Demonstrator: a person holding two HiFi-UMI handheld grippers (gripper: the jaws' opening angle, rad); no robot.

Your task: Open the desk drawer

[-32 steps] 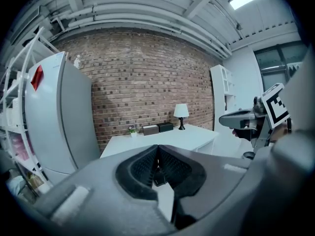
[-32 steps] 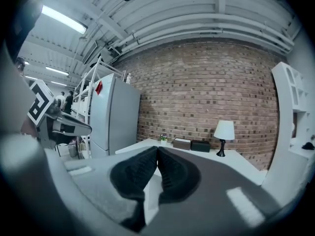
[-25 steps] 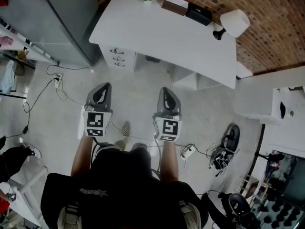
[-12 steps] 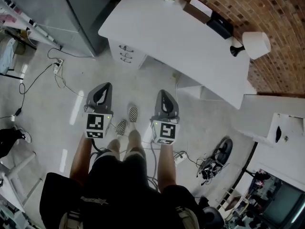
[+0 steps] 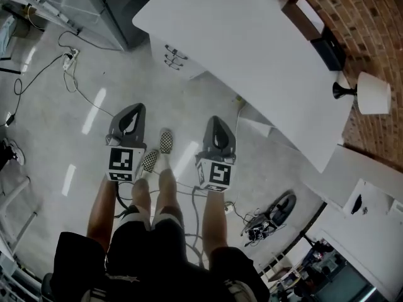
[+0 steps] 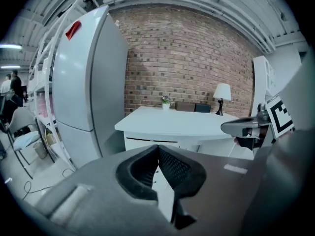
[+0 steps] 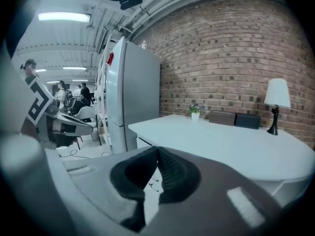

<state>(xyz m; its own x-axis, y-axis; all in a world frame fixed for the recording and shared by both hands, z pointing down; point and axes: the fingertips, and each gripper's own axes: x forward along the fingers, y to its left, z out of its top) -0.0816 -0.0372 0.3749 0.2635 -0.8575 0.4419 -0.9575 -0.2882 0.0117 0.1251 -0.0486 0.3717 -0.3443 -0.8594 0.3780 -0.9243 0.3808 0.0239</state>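
Note:
A white desk [image 5: 252,49] stands against a brick wall, with a drawer unit [image 5: 176,58] under its left end; its three small handles face me and the drawers are closed. My left gripper [image 5: 131,114] and right gripper [image 5: 216,123] hang side by side over the floor, well short of the desk. Both are shut with nothing between the jaws. In the left gripper view [image 6: 158,148] the drawer front [image 6: 147,144] shows just behind the jaw tips. In the right gripper view [image 7: 157,150] the drawer handles [image 7: 150,183] show below the tips.
A tall grey fridge [image 6: 83,82] stands left of the desk. On the desk's far edge are a small plant [image 6: 165,101], dark boxes [image 7: 235,119] and a white lamp [image 5: 368,93]. Cables [image 5: 69,74] and a power strip lie on the floor. People [image 7: 61,92] stand further off.
I have stepped toward the desk; it now sits higher and more to the right in the head view. Both grippers have sunk lower and stay shut.

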